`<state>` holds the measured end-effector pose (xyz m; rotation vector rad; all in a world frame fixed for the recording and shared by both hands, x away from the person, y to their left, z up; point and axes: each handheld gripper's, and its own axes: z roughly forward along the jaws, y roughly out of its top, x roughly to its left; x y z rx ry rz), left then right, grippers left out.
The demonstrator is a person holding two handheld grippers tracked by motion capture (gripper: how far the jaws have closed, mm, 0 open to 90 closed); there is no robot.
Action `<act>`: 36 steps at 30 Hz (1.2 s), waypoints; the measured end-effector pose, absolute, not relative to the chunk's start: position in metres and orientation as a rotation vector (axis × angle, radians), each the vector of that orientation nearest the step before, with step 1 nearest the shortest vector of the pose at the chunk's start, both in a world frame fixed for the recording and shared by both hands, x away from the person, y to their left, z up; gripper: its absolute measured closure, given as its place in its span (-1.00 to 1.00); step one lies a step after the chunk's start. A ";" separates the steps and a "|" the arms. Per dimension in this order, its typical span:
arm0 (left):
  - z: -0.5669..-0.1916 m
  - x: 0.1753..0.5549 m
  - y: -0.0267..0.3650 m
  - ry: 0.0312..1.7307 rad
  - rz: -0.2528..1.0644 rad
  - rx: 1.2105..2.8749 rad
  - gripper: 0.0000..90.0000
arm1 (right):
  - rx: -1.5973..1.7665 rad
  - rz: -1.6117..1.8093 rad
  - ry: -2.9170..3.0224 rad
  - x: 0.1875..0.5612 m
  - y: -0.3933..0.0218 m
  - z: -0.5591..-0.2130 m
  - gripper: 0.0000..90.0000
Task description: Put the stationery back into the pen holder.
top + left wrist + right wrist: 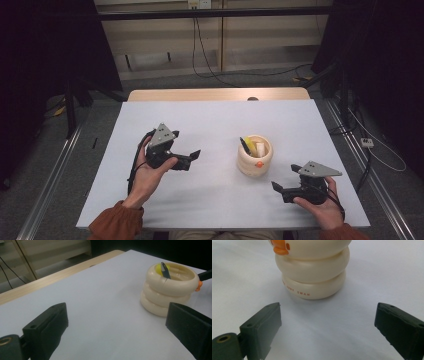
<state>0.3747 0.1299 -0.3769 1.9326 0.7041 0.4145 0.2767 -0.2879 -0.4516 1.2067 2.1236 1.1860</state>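
A cream pen holder (255, 156) made of stacked rings stands right of the table's middle, with an orange beak (259, 164) on its front. A dark pen (245, 144) and a pale yellow-white item stick out of it. My left gripper (192, 159) is held left of the holder, jaws open and empty, pointing toward it. My right gripper (285, 177) sits at the holder's front right, also open and empty. In the left gripper view, the holder (167, 290) with the pen (165, 270) lies ahead of the gripper (117, 332). The right gripper view has the holder (312, 272) close ahead of the gripper (327, 330).
The white table top (215, 120) has a wooden strip (215, 94) along its far edge. Around the table lie grey floor, cables and dark stands (70, 100). Wide bare surface lies left of and behind the holder.
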 end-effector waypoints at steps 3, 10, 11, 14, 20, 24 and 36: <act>-0.378 0.371 0.138 0.724 0.432 1.938 -0.90 | 1.208 1.184 2.125 0.277 -0.288 -0.452 -0.84; -0.385 0.355 0.151 0.769 0.447 1.946 -0.89 | 1.210 1.184 2.126 0.277 -0.288 -0.452 -0.84; -0.387 0.352 0.154 0.769 0.447 1.942 -0.90 | 1.210 1.183 2.128 0.277 -0.288 -0.452 -0.84; -0.388 0.347 0.161 0.773 0.465 1.946 -0.89 | 1.206 1.183 2.127 0.277 -0.287 -0.452 -0.84; -0.393 0.337 0.174 0.816 0.442 1.960 -0.89 | 1.210 1.180 2.127 0.277 -0.287 -0.452 -0.84; -0.399 0.330 0.181 0.831 0.452 1.957 -0.89 | 1.212 1.179 2.127 0.277 -0.287 -0.452 -0.84; -0.420 0.317 0.192 0.871 0.470 1.977 -0.89 | 1.212 1.177 2.126 0.277 -0.287 -0.452 -0.84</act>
